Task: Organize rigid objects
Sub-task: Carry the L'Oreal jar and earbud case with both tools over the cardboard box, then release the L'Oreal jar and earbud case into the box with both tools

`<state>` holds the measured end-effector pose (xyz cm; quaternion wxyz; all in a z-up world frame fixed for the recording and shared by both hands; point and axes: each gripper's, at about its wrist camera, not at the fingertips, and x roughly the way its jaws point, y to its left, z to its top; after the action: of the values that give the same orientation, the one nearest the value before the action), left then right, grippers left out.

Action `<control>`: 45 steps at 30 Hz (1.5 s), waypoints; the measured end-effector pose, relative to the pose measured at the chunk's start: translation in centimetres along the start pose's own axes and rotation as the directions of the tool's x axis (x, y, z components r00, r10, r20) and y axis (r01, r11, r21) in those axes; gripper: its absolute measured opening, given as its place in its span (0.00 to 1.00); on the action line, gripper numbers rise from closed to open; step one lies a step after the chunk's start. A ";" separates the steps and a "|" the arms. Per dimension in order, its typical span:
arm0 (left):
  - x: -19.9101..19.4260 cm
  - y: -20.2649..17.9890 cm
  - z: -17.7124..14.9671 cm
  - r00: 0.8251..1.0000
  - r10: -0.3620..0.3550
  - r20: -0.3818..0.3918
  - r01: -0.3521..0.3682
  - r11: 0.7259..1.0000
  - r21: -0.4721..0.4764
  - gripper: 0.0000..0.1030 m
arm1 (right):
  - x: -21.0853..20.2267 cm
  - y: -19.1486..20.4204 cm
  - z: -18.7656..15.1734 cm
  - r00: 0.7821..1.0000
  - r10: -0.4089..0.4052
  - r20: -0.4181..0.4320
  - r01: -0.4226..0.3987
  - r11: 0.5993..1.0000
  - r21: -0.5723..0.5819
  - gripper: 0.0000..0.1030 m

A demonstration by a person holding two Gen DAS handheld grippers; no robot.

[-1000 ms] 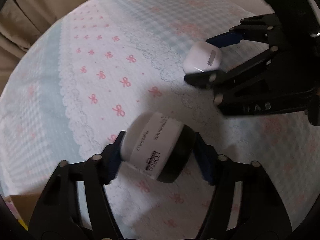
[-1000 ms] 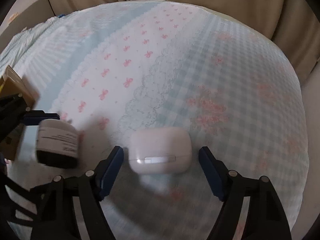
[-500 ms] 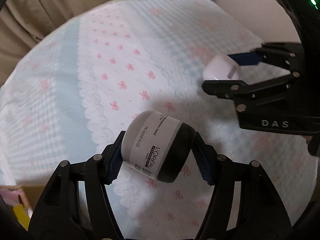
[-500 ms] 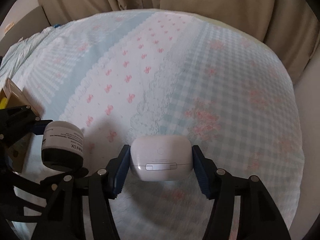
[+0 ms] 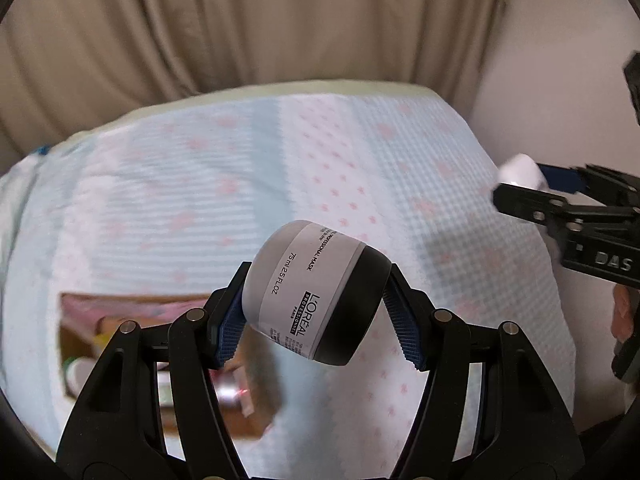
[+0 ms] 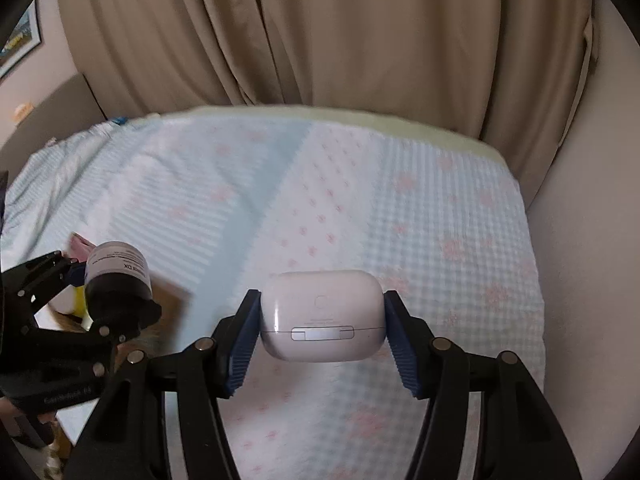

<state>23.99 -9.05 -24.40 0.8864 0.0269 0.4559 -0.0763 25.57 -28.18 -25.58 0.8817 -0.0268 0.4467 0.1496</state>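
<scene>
My left gripper (image 5: 316, 316) is shut on a white L'Oreal jar with a black lid (image 5: 308, 288), held tilted above the bed. The jar also shows at the left of the right wrist view (image 6: 116, 276). My right gripper (image 6: 322, 320) is shut on a white earbuds case (image 6: 322, 314), held level above the bedspread. The case also shows at the right edge of the left wrist view (image 5: 520, 172). A cardboard box (image 5: 248, 428) holding several small items lies on the bed below and left of the jar.
The bed wears a light blue and white spread with pink bows (image 6: 320, 200). Beige curtains (image 6: 320, 40) hang behind it. A pale wall (image 6: 592, 240) runs along the bed's right side. The box also shows low at the left of the right wrist view (image 6: 172, 304).
Both grippers have risen off the bedspread with their objects. The right gripper closed on the earbuds case. The views tilted up, and the box and curtains came into sight.
</scene>
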 end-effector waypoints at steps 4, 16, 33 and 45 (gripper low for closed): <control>-4.0 4.1 -0.2 0.999 0.038 0.017 -0.037 0.999 -0.040 0.59 | -3.8 3.8 1.3 0.999 0.043 0.023 -0.043 0.999 -0.010 0.54; -8.3 16.9 -1.9 0.999 0.035 -0.002 -0.035 0.998 -0.050 0.59 | -6.2 17.2 2.8 0.993 0.111 0.030 -0.112 0.993 0.024 0.54; 4.1 28.7 -4.3 0.962 -0.072 -0.265 0.101 0.990 0.098 0.59 | 4.3 29.1 1.0 0.986 0.018 -0.167 0.025 0.966 0.256 0.54; 14.0 29.0 -6.2 0.881 -0.103 -0.463 0.190 0.971 0.146 0.59 | 15.6 30.0 -2.4 0.931 0.042 -0.364 0.056 0.966 0.254 0.54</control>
<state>31.70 18.77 -40.02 0.7413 0.0925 0.6407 -0.1774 23.77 3.73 -36.88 0.7794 0.0601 0.6187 0.0788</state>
